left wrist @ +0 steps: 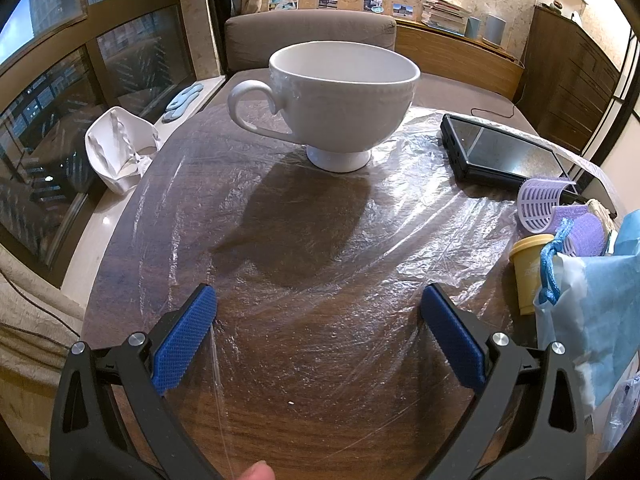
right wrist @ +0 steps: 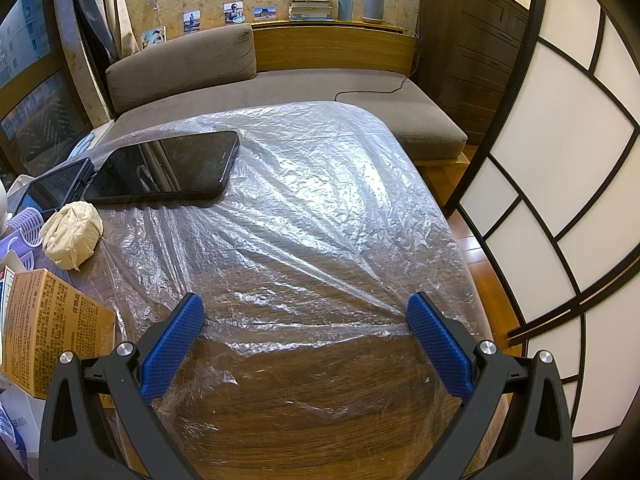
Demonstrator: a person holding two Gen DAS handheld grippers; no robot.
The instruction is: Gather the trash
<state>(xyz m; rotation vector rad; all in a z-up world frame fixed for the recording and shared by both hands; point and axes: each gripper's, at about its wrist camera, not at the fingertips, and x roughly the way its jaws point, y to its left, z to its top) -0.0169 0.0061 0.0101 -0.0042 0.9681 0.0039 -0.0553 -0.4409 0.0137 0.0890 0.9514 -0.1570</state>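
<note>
Left gripper [left wrist: 318,304]: fingers spread, nothing held, above wooden table [left wrist: 304,432] under clear plastic sheet [left wrist: 420,168]; crumpled beige paper wad [right wrist: 72,234], no clear long axis, lies near left beside black phone [right wrist: 164,172]; orange printed carton [right wrist: 52,328], writing unreadable; right gripper [right wrist: 306,316]: fingers spread, nothing held.

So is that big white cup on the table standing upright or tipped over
Upright. The white cup stands on its small foot on the plastic-covered table, rim facing up; what shows of the inside looks empty.
</note>
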